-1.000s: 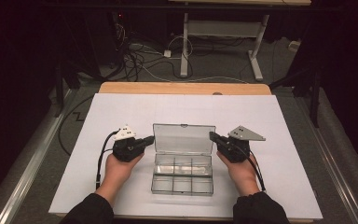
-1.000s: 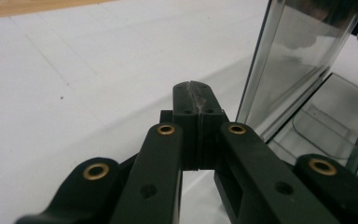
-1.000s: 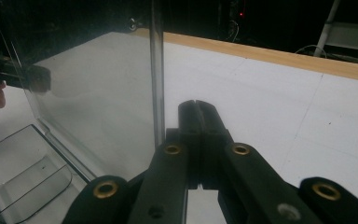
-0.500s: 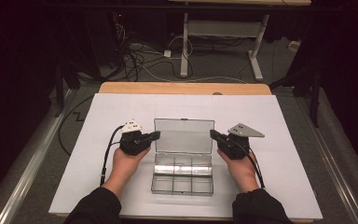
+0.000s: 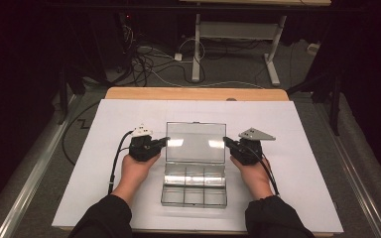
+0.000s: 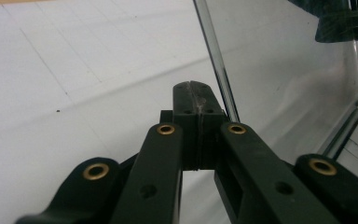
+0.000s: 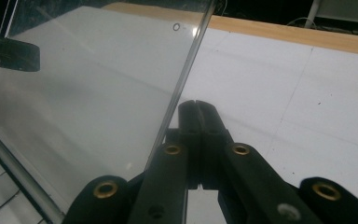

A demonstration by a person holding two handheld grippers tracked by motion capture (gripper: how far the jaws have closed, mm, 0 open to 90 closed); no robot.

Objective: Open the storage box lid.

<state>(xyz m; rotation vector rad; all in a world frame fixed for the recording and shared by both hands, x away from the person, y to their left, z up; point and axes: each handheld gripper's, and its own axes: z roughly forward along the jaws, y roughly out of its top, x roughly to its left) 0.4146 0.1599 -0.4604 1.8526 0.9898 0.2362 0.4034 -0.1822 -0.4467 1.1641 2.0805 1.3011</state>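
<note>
Compartment box (image 5: 194, 184), clear plastic: one, lower centre of the high view on the white table sheet (image 5: 297, 124). Six visible cells in two rows of three; lid (image 5: 196, 143) raised, tilted toward the frame's top. Long axis runs left to right. Grippers: two. Left gripper (image 5: 164, 142), jaws clenched on nothing, tip at the lid's left edge. Right gripper (image 5: 226, 142), jaws likewise pressed together, tip at the lid's right edge.
</note>
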